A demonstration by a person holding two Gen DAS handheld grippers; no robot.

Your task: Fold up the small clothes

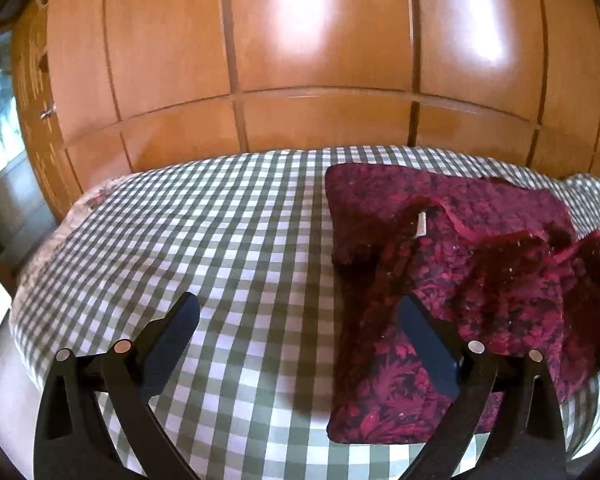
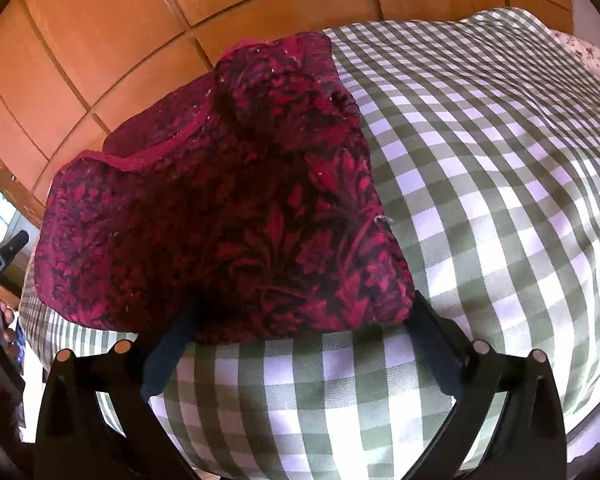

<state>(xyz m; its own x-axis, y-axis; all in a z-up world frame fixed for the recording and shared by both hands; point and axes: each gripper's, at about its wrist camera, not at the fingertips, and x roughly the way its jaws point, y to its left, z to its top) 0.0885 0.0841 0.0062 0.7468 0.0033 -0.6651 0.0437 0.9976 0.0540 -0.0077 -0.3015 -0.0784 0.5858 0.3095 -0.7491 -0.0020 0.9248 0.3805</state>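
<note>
Surface: green-and-white checked cloth [image 1: 204, 240] over a bed or table, can't tell which; wooden panelled cupboard [image 1: 292, 52] right behind it.
Garment: dark red floral garment [image 1: 460, 248] lies rumpled on the checked cloth, partly folded over itself, pink-edged hem turned up, small white label showing.
Left gripper: left gripper [image 1: 296, 304] spread wide, nothing pinched; its right-side finger sits over the garment's near edge, the other over bare cloth.
Right gripper: right gripper [image 2: 300, 312] spread wide, fingers straddling the garment's near edge [image 2: 236, 208]; fabric drapes over both fingertips, pads not pressing it.
Other: left gripper's body and a bit of the person's hand [image 2: 8, 320] at the left border of the right wrist view.
</note>
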